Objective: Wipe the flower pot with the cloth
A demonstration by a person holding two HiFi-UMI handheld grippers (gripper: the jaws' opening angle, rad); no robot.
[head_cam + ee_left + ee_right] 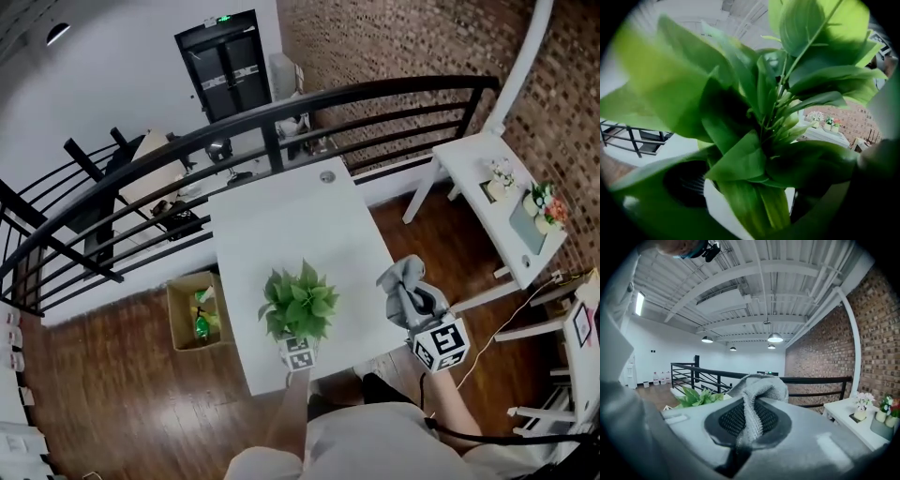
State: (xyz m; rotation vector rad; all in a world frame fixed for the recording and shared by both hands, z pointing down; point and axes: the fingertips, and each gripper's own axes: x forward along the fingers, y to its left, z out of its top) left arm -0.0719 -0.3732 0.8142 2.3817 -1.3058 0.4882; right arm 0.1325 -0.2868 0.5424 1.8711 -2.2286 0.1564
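A leafy green plant [298,302] stands near the front edge of the white table [281,220]; its leaves hide the flower pot in the head view. My left gripper [299,350] reaches in under the foliage from the near side. In the left gripper view the leaves [754,117] fill the picture. There the left gripper [754,204] stands open, its jaws wide on either side of the stems. My right gripper [419,314] hovers off the table's right edge, shut on a grey cloth [403,281]. The cloth [757,394] bunches up above the pads.
A black railing [272,131] runs behind the table. A cardboard box [195,314] sits on the wooden floor to its left. A white side table [511,202] with small potted flowers [544,206] stands at the right by the brick wall.
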